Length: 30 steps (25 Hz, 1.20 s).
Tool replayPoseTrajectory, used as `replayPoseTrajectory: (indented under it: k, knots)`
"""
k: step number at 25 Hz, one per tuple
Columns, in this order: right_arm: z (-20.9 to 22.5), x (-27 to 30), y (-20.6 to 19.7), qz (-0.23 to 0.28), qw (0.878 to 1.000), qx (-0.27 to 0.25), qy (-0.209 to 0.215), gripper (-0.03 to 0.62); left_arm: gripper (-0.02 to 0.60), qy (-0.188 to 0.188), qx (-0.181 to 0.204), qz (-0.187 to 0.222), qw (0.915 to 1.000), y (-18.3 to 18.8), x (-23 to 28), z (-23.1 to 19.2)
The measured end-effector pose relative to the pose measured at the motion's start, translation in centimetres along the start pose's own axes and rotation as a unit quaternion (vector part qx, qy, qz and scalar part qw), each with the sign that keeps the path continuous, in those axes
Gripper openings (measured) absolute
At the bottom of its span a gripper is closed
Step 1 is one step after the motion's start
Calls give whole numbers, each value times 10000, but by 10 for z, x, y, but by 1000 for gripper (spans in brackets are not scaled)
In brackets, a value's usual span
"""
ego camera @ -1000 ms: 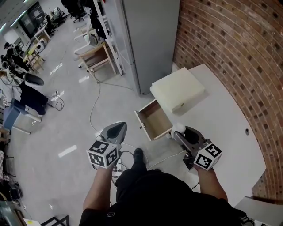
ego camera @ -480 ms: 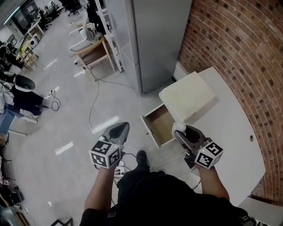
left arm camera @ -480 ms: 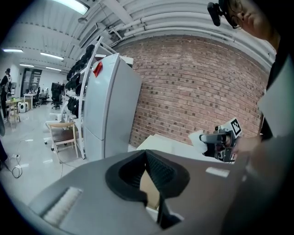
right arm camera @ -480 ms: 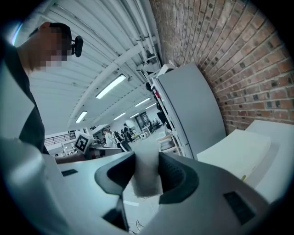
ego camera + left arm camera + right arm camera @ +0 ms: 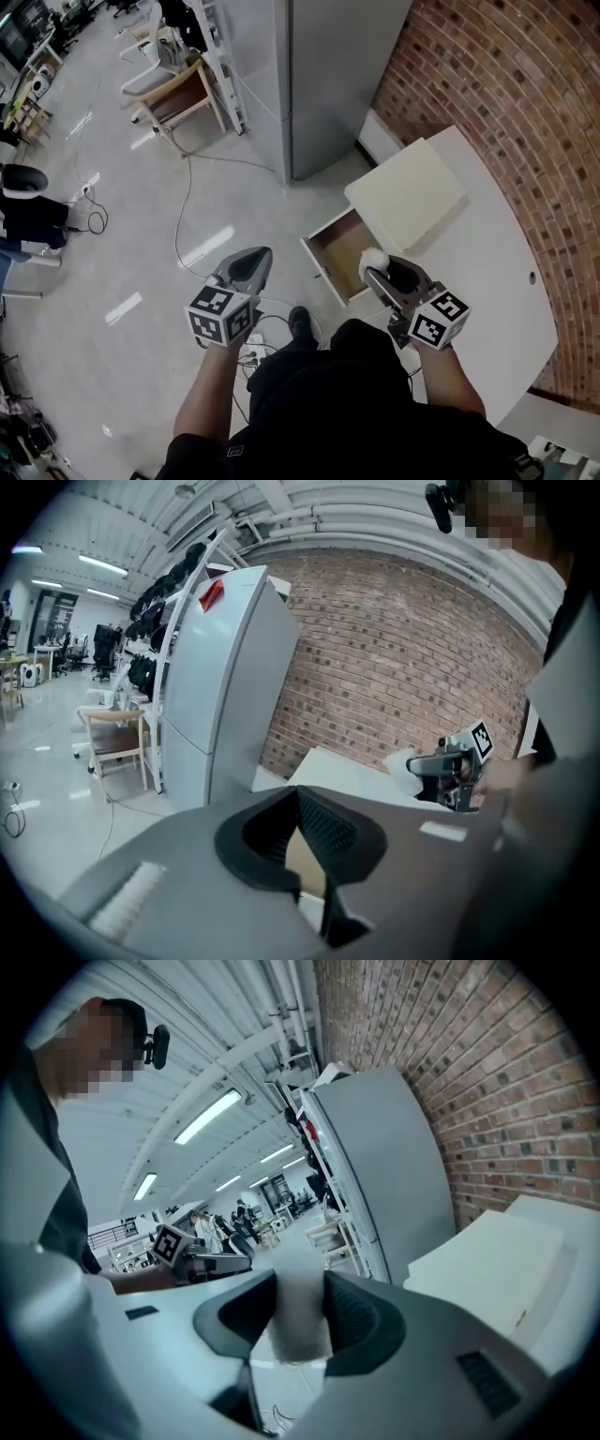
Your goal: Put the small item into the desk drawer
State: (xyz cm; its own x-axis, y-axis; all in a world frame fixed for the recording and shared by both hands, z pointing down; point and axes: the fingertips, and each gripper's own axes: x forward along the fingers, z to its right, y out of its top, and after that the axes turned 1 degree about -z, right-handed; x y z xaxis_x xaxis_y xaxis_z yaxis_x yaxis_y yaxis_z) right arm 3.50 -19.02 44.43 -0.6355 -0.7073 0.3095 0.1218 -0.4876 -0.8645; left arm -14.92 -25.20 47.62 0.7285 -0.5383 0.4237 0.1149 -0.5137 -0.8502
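A white fluffy small item [image 5: 371, 257] is pinched in my right gripper [image 5: 375, 270], which is shut on it. It hangs over the near right edge of the open wooden drawer [image 5: 330, 246]. The drawer sticks out of a cream drawer unit [image 5: 405, 192] on the white desk [image 5: 487, 281]. In the right gripper view the item [image 5: 298, 1321] fills the gap between the jaws. My left gripper [image 5: 251, 258] hovers over the floor left of the drawer, its jaws a little apart with nothing in them [image 5: 302, 855]. The left gripper view shows the right gripper [image 5: 441, 766] off to the right.
A tall grey cabinet [image 5: 319, 75] stands beyond the drawer, against the brick wall [image 5: 506, 103]. A wooden chair [image 5: 178, 98] stands far left. Cables [image 5: 183, 220] and a power strip [image 5: 253, 349] lie on the floor by the person's shoe [image 5: 298, 323].
My right gripper has carried the white item from the desk edge to over the drawer's near right edge. The left gripper has hardly moved.
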Motion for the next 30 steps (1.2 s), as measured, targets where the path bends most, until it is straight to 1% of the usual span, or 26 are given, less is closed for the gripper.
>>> replayPoseTrajectory:
  k: [4, 7, 9, 13, 20, 24, 30]
  knots:
    - [1, 9, -10, -172, 9998, 55, -73, 149, 12, -129, -156, -76, 9998, -8, 10, -6]
    - [14, 15, -16, -244, 9996, 83, -97, 149, 12, -203, -165, -178, 9995, -14, 29, -5]
    - [19, 18, -23, -320, 9993, 155, -77, 149, 12, -228, -201, -244, 9992, -17, 38, -3]
    - [27, 19, -33, -469, 9986, 226, -76, 149, 12, -314, -398, -288, 9983, -20, 54, 7]
    - [41, 23, -55, -649, 9973, 318, -118, 149, 12, -532, -337, -573, 9964, -39, 86, 22]
    - [48, 24, -68, -793, 9959, 403, -152, 149, 12, -622, -385, -657, 9952, -49, 100, 24]
    - [65, 35, -93, -1119, 9925, 456, -170, 149, 12, -759, -504, -831, 9924, -77, 121, 25]
